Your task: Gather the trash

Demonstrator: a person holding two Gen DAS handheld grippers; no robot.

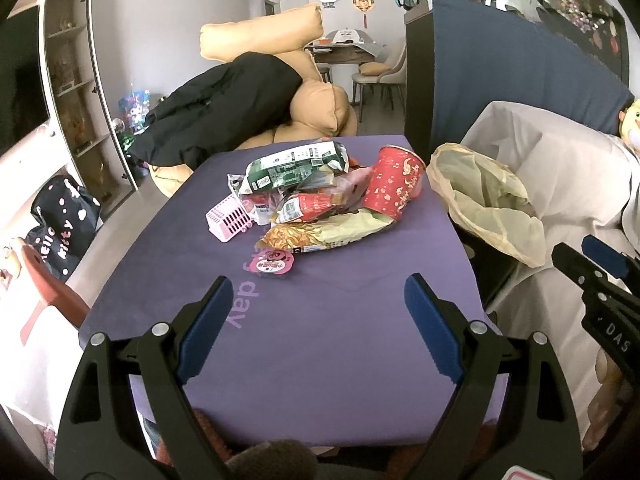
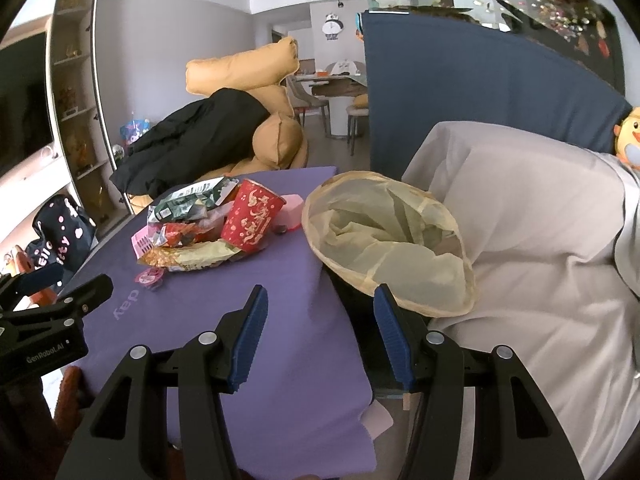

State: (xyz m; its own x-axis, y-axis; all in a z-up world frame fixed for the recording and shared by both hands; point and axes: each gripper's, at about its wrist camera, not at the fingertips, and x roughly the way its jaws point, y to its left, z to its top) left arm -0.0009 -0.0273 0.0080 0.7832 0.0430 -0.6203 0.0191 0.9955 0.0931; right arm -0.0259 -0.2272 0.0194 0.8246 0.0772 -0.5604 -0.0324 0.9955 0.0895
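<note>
A heap of trash lies on the far part of the purple mat [image 1: 328, 320] [image 2: 280, 280]: a red paper cup [image 1: 394, 182] [image 2: 252, 218] on its side, a green wrapper [image 1: 296, 166] [image 2: 188, 198], a yellow snack bag [image 1: 328, 234] [image 2: 196, 258], a pink basket [image 1: 228, 218] and a pink round lid [image 1: 272, 263] [image 2: 149, 278]. A beige mesh bin with a yellowish liner [image 1: 486, 196] [image 2: 388, 240] gapes at the mat's right edge. My left gripper [image 1: 319, 286] is open above the near mat. My right gripper [image 2: 320, 300] is open, empty, over the mat's right edge.
A white sheeted bed [image 2: 540, 240] fills the right side, with a blue panel [image 2: 460, 92] behind it. Tan cushions and a black coat [image 1: 224, 108] sit beyond the mat. A dark Hello Kitty bag [image 1: 60, 220] stands at the left.
</note>
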